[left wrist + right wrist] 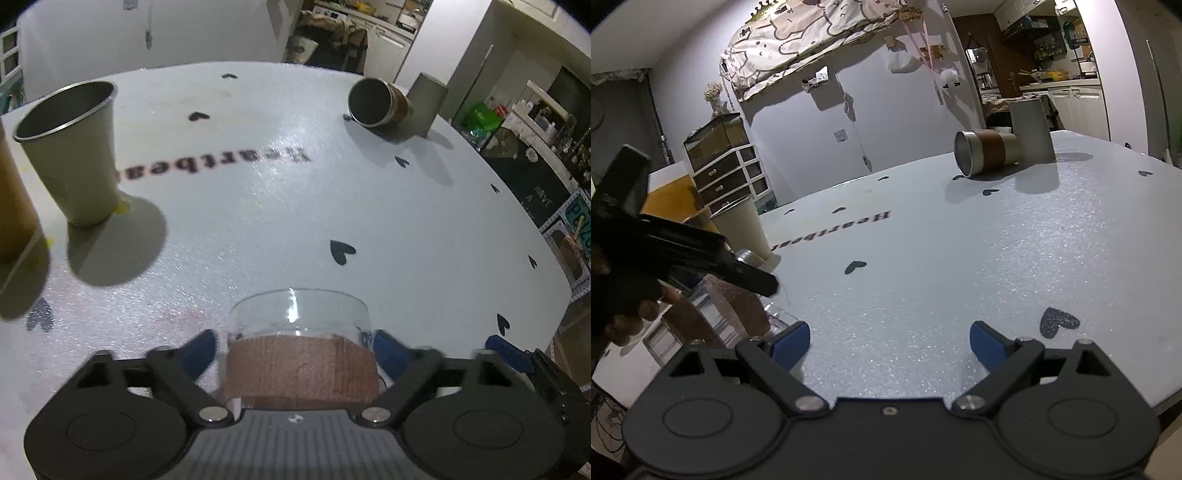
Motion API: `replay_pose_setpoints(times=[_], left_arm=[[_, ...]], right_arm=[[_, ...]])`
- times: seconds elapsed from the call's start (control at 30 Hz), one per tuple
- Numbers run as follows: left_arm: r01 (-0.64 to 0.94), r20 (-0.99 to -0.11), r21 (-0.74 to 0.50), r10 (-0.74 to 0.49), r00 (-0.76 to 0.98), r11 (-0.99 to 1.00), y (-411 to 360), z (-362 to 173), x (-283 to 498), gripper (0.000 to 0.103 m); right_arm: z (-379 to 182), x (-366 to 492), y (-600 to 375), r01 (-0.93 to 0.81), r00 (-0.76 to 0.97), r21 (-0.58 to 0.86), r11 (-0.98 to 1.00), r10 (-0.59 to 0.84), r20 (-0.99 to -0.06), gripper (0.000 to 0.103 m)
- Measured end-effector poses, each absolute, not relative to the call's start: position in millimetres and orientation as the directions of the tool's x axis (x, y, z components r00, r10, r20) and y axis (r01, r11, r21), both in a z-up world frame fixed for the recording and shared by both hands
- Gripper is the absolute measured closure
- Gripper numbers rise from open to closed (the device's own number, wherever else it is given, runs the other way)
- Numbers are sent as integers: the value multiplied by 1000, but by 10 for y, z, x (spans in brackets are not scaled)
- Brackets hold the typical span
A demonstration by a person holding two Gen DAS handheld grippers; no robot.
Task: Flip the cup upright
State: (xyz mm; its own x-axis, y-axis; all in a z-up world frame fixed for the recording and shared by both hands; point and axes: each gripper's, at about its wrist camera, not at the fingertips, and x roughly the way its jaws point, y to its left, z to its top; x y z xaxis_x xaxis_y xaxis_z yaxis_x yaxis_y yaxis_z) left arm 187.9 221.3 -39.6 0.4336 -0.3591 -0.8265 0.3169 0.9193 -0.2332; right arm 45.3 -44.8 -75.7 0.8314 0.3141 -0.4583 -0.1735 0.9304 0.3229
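A clear glass cup with a brown band (pixel 299 354) sits between the blue pads of my left gripper (pixel 295 347), which is shut on it just above the white table (pixel 258 221). In the right wrist view the same cup (pixel 738 306) shows at the lower left, tilted, under the left gripper's black body (pixel 683 251). My right gripper (pixel 890 341) is open and empty over the table's near edge. A steel cup with a brown band (pixel 376 101) lies on its side at the far right; it also shows in the right wrist view (pixel 986 151).
An upright metal cup (pixel 74 147) stands at the left beside an orange cup (pixel 11 199). An inverted grey cup (pixel 428 103) stands behind the lying steel cup. The table edge curves along the right (pixel 535 229). Black heart stickers dot the tabletop.
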Motion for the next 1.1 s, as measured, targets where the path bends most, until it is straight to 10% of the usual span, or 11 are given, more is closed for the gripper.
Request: replay_pose_setpoints(times=[0.6, 1.1], left_arm=[[325, -657, -224, -389, 646, 919, 3004, 247, 1101, 26], [-60, -562, -167, -45, 826, 984, 4243, 308, 1282, 26]], right_arm=[[-654, 405, -260, -236, 834, 298, 925, 350, -427, 9], [-582, 349, -35, -300, 825, 264, 917, 388, -411, 11]])
